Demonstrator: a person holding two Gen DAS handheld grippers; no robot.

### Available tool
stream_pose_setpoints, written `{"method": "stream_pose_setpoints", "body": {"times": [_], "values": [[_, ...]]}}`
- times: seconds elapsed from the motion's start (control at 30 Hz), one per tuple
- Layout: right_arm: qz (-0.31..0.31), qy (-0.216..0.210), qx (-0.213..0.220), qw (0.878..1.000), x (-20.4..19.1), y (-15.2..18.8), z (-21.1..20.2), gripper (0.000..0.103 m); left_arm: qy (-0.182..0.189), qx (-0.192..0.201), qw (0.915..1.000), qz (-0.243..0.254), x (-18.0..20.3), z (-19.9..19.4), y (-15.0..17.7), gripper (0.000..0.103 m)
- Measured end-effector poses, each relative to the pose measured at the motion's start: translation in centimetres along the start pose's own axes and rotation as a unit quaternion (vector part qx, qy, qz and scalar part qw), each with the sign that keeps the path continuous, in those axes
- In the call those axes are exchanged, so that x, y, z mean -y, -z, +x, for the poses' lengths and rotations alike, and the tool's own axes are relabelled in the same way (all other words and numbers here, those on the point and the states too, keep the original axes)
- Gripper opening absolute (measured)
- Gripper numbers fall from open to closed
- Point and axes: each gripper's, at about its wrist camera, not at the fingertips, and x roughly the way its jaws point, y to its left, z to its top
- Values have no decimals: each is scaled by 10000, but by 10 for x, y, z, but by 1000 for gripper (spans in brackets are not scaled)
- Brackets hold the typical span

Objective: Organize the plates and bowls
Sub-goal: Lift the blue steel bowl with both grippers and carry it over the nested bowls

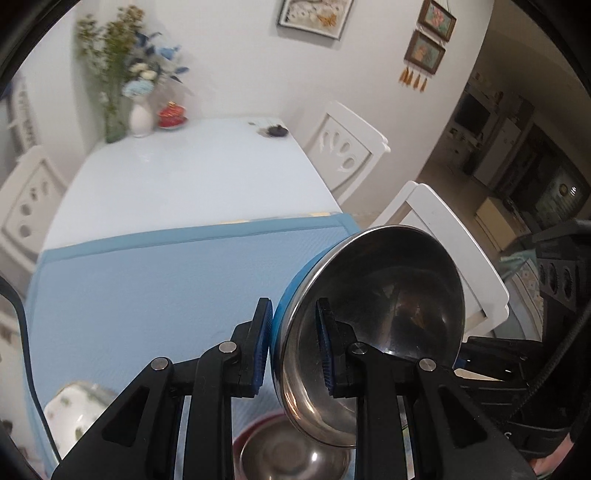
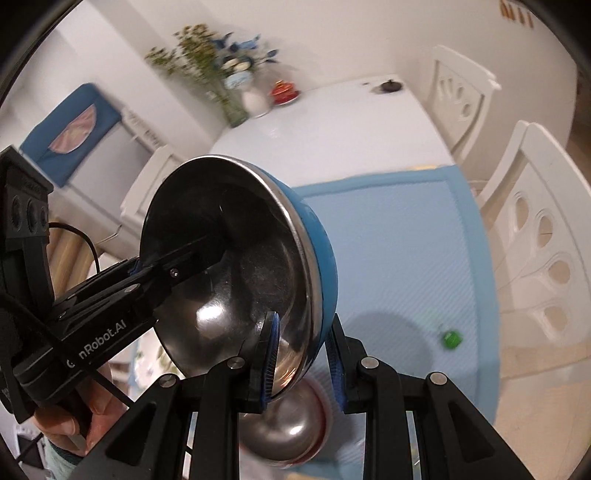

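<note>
Blue bowl [image 1: 369,295] gripped at its rim by both grippers' fingers [image 2: 271,354]; "nRobot.AI" legible

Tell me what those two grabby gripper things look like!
Both grippers, left and right, are black, with angular linked arms, round silver pins and blue ribbed pads. The left one carries white "Robot.AI" lettering and a black cable.

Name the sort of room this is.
Most likely a home dining area: a white table with white chairs drawn up, a flower vase at its far end, and framed pictures on the wall.
</note>
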Motion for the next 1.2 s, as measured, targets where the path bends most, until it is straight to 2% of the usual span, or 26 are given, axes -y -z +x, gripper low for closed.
{"method": "stream_pose_setpoints", "body": {"times": [0.1,0.23,0.47,0.6,0.8,1.03,1.13,1.2], "values": [[-167,-149,-76,9997,-15,15,-5,24,-94,120,9998,-161,-3,-23,20,20],[-355,-219,-277,9987,-23,39,-2,24,-123,56,9986,-511,-9,-33,53,20],[-442,6,-996,9940,-12,83,38,24,-311,-401,9951,-849,-10,-4,117,20],[-465,177,-1258,9908,-4,92,56,24,-508,-587,9926,-932,-7,13,138,20],[-365,251,-1430,9887,5,92,69,24,-548,-807,9902,-996,-6,25,152,20],[-367,326,-1426,9886,5,96,68,24,-747,-904,9909,-662,1,25,155,20],[-311,313,-1435,9887,7,98,67,24,-742,-979,9899,-707,-3,25,158,23],[-281,337,-1436,9887,9,98,67,24,-930,-990,9888,-621,-3,23,158,26]]}}
